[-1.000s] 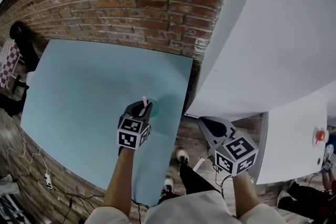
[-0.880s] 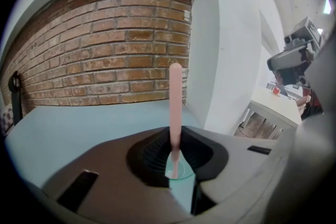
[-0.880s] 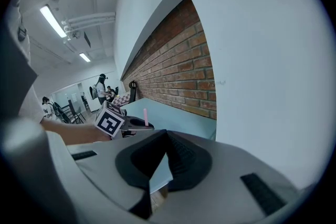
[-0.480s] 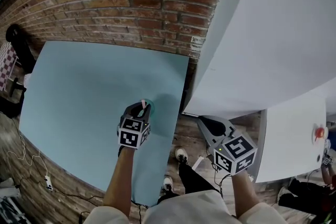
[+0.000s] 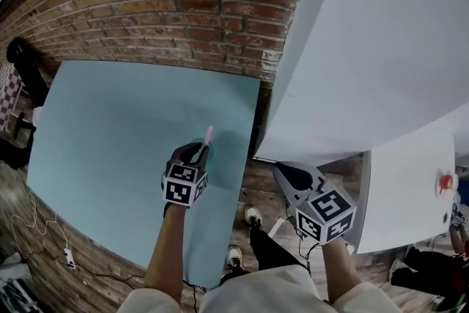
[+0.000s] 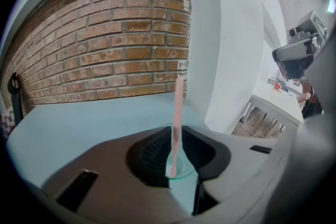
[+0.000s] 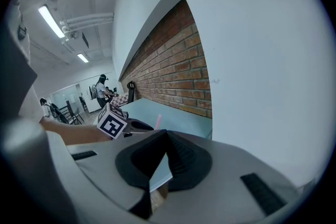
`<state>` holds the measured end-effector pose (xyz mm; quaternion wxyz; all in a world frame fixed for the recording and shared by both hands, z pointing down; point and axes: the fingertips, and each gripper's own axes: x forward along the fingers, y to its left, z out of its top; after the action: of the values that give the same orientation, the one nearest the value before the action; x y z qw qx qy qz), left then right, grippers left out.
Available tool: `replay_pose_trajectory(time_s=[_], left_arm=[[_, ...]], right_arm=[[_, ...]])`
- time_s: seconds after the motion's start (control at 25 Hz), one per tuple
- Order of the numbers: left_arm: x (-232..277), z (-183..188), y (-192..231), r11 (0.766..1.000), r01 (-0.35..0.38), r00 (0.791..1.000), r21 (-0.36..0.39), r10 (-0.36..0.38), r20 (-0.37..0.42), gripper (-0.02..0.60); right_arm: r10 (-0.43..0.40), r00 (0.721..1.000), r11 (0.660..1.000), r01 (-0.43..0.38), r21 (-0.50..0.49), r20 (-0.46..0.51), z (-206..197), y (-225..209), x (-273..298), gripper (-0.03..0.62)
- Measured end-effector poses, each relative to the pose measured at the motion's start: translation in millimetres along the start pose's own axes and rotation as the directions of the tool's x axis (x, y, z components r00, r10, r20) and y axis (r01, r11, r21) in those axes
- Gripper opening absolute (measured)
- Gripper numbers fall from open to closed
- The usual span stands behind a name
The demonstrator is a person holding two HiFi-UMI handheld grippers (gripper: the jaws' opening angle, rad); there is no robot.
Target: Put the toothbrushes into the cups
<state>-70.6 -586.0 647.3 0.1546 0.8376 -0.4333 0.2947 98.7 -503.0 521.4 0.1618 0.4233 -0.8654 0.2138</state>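
Slim pink plastic toothbrush (image 6: 177, 107): upright, lower end inside a small translucent green-tinted cup (image 6: 184, 173) on the pale blue tabletop (image 6: 79, 123). Judged light, stiff and slick, so it is best held mid-handle. Left gripper (image 5: 196, 150) is pinched on the handle there. Right gripper (image 7: 166, 135) is off the table's edge, jaws together, empty.

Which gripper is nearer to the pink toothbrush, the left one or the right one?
Left. The left gripper holds the pink toothbrush between its jaws, above the cup. The right gripper is beyond the table edge, apart from it.
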Motion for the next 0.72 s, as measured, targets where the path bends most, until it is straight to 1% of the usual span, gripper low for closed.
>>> replay_pose_trajectory(time_s=[0.16, 0.4, 0.72], left_arm=[[0, 1, -3, 1.0, 0.013, 1.0, -0.002, -0.013, 0.002, 0.115], [-10, 5, -9, 1.0, 0.006, 1.0, 0.014, -0.007, 0.017, 0.115], [-51, 22, -20, 1.0, -0.009, 0.997, 0.029, 0.007, 0.078, 0.115]], right_arm=[[-0.001, 1.0, 1.0, 0.001, -0.001, 0.006, 1, -1, -3, 0.011], [-0.008, 1.0, 1.0, 0.008, -0.009, 0.022, 6, 2, -10, 0.011], [-0.019, 0.999, 0.999, 0.021, -0.033, 0.048, 16, 17, -25, 0.009]])
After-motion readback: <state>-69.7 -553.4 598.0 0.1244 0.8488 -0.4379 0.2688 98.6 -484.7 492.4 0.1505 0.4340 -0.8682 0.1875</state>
